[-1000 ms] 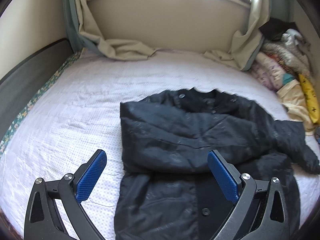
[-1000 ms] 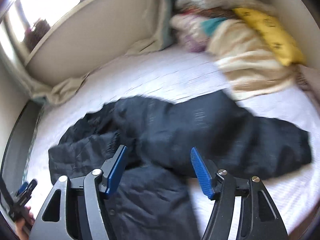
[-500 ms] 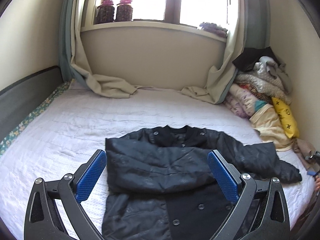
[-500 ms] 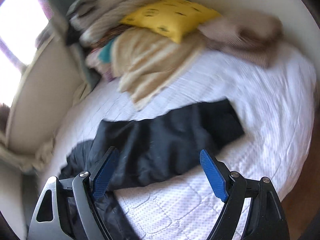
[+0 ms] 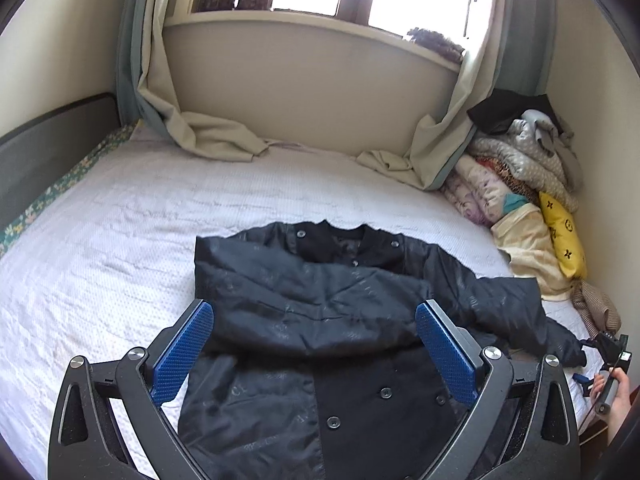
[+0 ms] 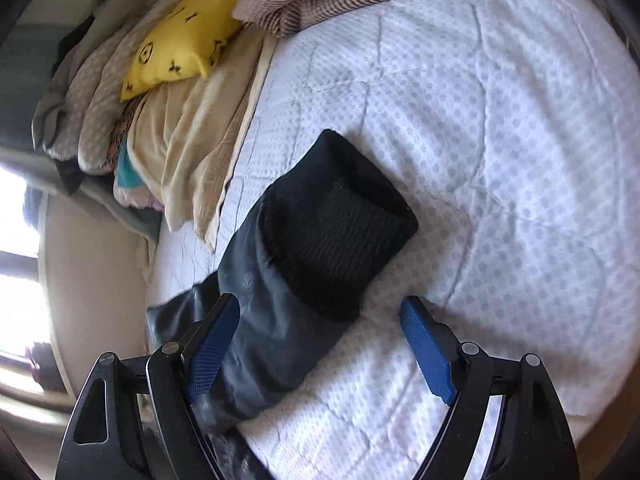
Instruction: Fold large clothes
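I am holding my left black gripper with blue ribbed pads [image 5: 314, 350] wide apart, tilted downward. My right black blue-padded gripper [image 6: 320, 344], jaws just widened and gripping nothing, is angling down; my bare right hand [image 5: 612, 394] is clasping its handle.

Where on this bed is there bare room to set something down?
The bedspread is bare left of the black jacket, and between its collar and the curtain hems. The right edge is crowded: piled clothes, yellow pillow.
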Demonstrator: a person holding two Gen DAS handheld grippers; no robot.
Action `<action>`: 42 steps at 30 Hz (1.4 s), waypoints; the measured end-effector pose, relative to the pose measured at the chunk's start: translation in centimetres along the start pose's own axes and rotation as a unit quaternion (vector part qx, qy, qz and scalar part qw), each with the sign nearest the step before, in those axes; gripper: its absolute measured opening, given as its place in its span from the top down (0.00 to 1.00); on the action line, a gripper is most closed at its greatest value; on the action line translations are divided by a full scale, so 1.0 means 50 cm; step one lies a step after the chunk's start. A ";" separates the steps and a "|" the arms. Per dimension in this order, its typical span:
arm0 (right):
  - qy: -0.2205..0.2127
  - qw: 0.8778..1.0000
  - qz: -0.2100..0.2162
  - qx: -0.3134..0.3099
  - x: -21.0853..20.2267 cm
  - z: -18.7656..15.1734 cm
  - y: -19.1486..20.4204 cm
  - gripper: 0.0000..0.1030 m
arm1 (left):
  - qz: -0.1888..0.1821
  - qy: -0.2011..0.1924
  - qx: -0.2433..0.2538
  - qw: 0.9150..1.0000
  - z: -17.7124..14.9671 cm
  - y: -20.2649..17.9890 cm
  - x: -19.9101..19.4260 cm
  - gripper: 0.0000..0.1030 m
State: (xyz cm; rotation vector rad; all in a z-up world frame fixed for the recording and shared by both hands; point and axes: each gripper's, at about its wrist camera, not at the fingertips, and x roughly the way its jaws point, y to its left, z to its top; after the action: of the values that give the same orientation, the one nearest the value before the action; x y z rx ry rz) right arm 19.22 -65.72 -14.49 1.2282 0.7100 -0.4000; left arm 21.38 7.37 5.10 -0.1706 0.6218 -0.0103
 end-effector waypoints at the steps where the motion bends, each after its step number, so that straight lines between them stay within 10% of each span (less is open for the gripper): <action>1: -0.005 1.000 0.005 -0.001 0.004 0.002 0.003 0.20 | 0.001 0.001 0.001 1.000 -0.001 0.000 0.003 0.01; 6: -0.025 0.999 -0.003 -0.022 0.025 0.011 0.024 0.23 | 0.003 0.003 0.008 1.000 -0.002 -0.002 0.015 0.01; 10: -0.032 0.996 -0.036 -0.073 0.036 0.012 0.057 0.56 | 0.009 0.012 0.007 1.000 -0.002 0.001 0.029 0.01; 17: -0.073 0.981 -0.058 -0.172 -0.011 -0.018 0.148 0.78 | 0.015 0.013 -0.012 1.000 0.007 0.023 0.028 0.01; 27: -0.159 0.858 0.008 -0.488 -0.134 -0.352 0.480 0.92 | 0.026 0.004 -0.018 0.999 0.014 0.033 0.015 0.01; 34: -0.063 0.786 0.094 -0.607 -0.083 -0.631 0.578 0.92 | 0.021 0.016 -0.016 1.000 0.010 0.034 0.025 0.01; 42: 0.083 0.713 0.099 -0.689 0.060 -0.894 0.551 0.95 | 0.021 0.043 -0.050 0.998 0.008 0.064 0.054 0.01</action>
State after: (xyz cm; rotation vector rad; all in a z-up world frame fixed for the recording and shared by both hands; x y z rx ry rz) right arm 26.53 -14.64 -4.22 -0.1312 0.7489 0.4382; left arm 23.67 10.41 3.32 -0.2555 0.7117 0.0541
